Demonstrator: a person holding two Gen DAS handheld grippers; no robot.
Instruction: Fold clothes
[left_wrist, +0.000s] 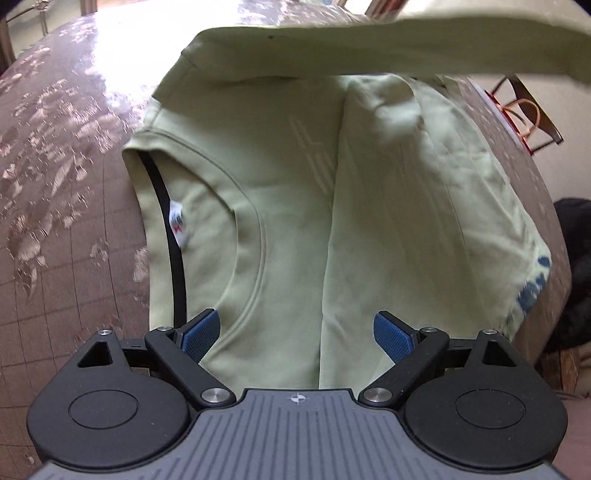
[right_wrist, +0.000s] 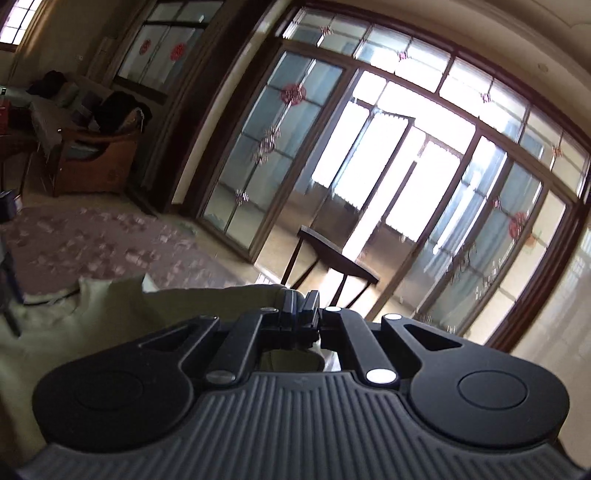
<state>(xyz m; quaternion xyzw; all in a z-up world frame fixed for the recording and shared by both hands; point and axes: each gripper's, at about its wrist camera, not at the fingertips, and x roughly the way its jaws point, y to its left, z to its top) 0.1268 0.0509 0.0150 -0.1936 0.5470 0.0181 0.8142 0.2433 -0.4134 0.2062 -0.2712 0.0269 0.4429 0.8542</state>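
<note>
No containers in view. Shirt (left_wrist: 295, 192) lies on the bench (left_wrist: 66, 177), neck opening toward its left edge, right side folded over the middle. Left gripper (left_wrist: 297, 332) hovers over the collar, fingers (left_wrist: 201, 334) spread wide, holding nothing. Left view alone shows a lifted strip of shirt across the top; right view alone shows windows and a chair (right_wrist: 332, 258). Right gripper (right_wrist: 301, 304) fingers pressed together, pinching shirt fabric above the bench.

Right gripper (right_wrist: 300, 299) clamped on pale green shirt (right_wrist: 74, 332) edge, lifted above patterned table (right_wrist: 92, 251). Chair (right_wrist: 332, 258), glass doors (right_wrist: 369, 147) beyond.
</note>
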